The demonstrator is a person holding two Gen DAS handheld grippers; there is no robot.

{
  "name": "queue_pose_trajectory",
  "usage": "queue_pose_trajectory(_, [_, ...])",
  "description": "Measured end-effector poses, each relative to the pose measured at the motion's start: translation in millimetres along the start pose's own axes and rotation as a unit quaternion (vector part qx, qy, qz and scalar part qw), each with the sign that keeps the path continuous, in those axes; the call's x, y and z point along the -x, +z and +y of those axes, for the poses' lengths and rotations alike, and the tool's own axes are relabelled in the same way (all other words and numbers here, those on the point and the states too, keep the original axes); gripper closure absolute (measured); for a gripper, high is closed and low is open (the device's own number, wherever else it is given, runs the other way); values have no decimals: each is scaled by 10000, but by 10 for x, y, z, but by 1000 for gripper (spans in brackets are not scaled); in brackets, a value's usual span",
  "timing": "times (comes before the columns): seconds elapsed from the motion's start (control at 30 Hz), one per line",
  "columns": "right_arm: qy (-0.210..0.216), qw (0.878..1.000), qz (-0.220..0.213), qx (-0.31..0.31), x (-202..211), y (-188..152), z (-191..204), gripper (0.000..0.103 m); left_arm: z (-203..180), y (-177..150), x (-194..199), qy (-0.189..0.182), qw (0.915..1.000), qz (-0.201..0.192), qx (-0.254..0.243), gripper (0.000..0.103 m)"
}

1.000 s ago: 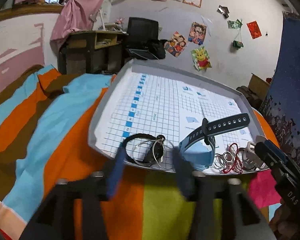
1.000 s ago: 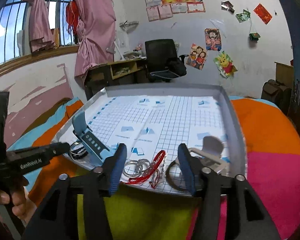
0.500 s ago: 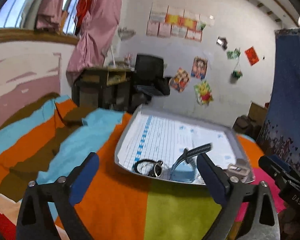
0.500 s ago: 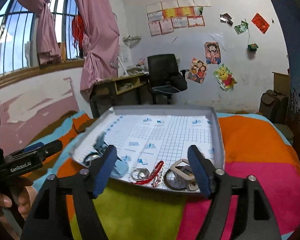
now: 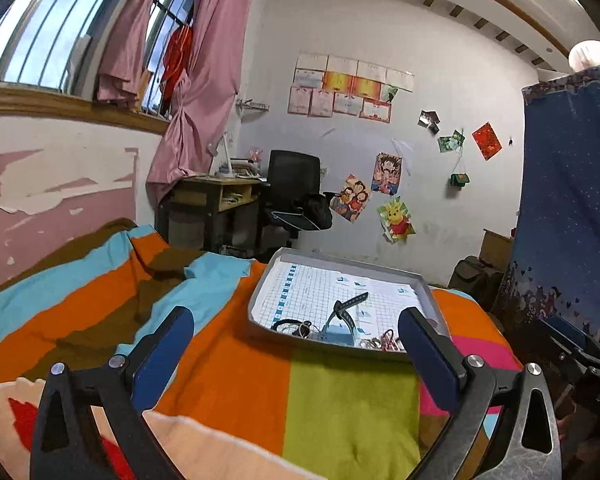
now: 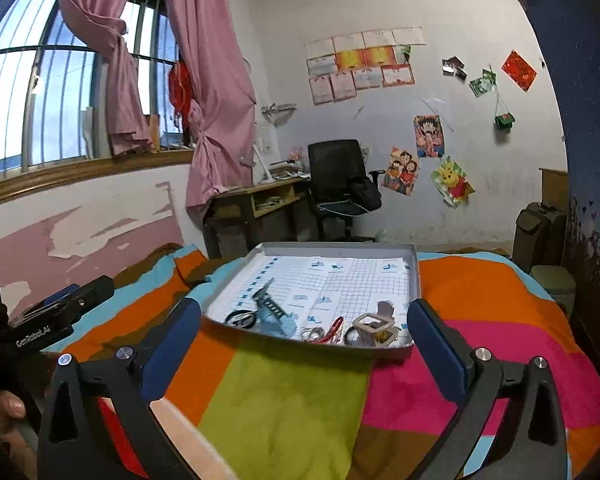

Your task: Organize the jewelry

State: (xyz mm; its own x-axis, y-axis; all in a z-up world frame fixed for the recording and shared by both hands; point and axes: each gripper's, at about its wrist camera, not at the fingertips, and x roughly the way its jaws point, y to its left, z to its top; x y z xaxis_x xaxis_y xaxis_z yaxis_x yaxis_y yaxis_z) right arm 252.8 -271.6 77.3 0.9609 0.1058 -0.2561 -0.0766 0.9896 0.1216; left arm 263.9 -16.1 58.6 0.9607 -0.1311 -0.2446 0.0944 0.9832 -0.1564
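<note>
A shallow grey tray (image 5: 260, 300) lined with gridded paper lies on the striped bedspread. Along its near edge are a blue watch with a dark strap (image 5: 340, 326), a black band (image 5: 285, 324), silver rings (image 5: 366, 343) and a red cord bracelet (image 5: 388, 337). The right wrist view shows the same tray (image 6: 416, 280), watch (image 6: 272, 316), rings (image 6: 314, 334), red cord (image 6: 335, 325) and a beige clip-like piece (image 6: 374, 322). My left gripper (image 5: 296, 314) stands wide open, well short of the tray. My right gripper (image 6: 305, 306) is still opening, nothing between its jaws.
The striped bedspread (image 6: 292, 400) fills the foreground. A pink-and-white wall with a window (image 5: 60, 60) runs along the left; a desk (image 5: 216, 200) and black chair (image 5: 292, 184) stand beyond the bed. A blue curtain (image 5: 568, 220) hangs on the right. A hand (image 6: 4, 404) holds the left tool.
Both grippers have opened wide and pulled back and upward from the tray's near edge; the tray and jewelry now look smaller and farther away. The jewelry stays in the tray.
</note>
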Motion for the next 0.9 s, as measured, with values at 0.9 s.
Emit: queue_pose_trajectory(0.9, [-254,9994,-70,221,1258,-713,291,1,239,-715,1018,145,9998,165,-23,0])
